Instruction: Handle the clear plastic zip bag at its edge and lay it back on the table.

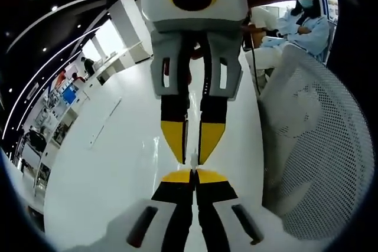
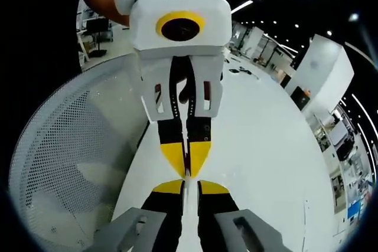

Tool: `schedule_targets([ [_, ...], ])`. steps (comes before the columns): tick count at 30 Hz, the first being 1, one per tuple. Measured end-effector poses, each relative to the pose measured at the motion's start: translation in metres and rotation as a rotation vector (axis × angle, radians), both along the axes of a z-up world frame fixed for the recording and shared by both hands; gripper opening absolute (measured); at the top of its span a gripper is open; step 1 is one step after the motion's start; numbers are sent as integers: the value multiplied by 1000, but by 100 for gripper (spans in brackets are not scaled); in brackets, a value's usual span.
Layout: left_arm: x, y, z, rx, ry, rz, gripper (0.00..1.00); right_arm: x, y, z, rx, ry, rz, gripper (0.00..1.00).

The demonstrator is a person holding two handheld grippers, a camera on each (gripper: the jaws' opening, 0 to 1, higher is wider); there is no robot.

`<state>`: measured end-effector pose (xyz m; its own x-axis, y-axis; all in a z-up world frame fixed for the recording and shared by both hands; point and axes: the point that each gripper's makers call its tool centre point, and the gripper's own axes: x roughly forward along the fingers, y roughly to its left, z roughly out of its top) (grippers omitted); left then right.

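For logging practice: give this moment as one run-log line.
left gripper shut; right gripper shut; tips meeting over white table; mesh basket beside

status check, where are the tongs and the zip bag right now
Left tongs and right tongs tip to tip, both shut on clear zip bag edge. Bag held above white table. Mesh basket alongside.

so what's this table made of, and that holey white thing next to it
The glossy white table looks like laminate or lacquered board: it is smooth and carries soft reflections, though its core can't be told. The white perforated curved panel looks like painted sheet metal or moulded plastic with a matte finish. It has even rows of small round holes, and the look leaves open which of the two it is.
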<state>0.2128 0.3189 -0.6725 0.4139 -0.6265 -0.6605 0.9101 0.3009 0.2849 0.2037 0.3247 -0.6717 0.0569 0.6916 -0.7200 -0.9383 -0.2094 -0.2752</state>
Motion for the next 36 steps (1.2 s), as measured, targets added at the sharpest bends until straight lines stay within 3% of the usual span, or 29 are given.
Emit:
schedule_targets([
  [10, -1, -1, -1, -2, 18, -1, 0, -1, 0, -6, -19, 18, 2, 0],
  [12, -2, 0, -2, -1, 33, -4, 0, -2, 0, -7, -21, 30, -1, 0],
  [14, -7, -1, -5, 7, 58, -19, 0, -8, -1, -10, -35, 88, -17, 0],
  [22, -9, -1, -8, 15, 74, -15, 0, -7, -1, -13, -46, 116, -46, 0],
  [36, -10, -1, -14, 27, 93, -13, 0, -10, -6, -19, -103, 102, -56, 0],
])
